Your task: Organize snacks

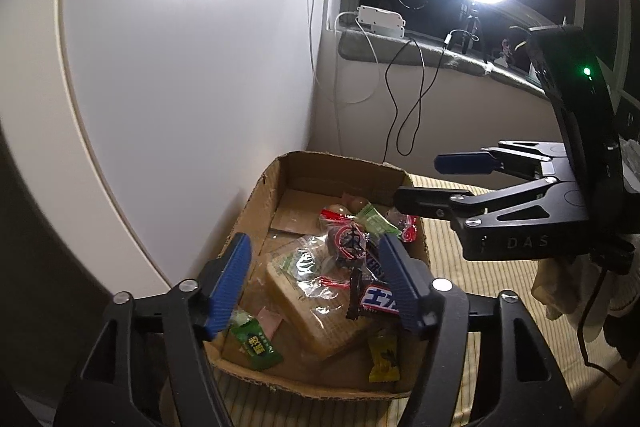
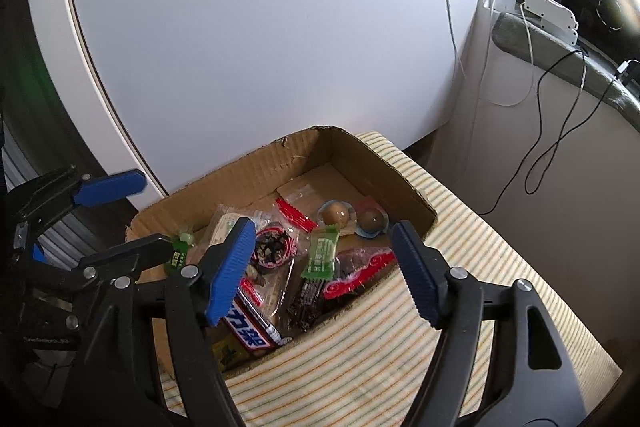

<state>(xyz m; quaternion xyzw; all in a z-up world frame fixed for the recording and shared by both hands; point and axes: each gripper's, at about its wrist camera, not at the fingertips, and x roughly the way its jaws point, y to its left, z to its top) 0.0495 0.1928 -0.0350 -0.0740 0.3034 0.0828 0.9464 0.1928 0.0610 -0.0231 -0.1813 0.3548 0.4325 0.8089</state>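
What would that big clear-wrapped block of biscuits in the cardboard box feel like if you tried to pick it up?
The biscuit pack looks like a firm slab, so probably stiff rather than floppy. Its glossy clear film shows glare, so it may slip between the fingers. It is the largest item in the cardboard box and smaller sweets rest on it, so lifting it would likely spill them.

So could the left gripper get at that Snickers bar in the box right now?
Probably yes. The left gripper hangs open above the cardboard box, whose top is open, and the Snickers bar lies on top of the pile, just inside its right-hand jaw. Nothing covers it.
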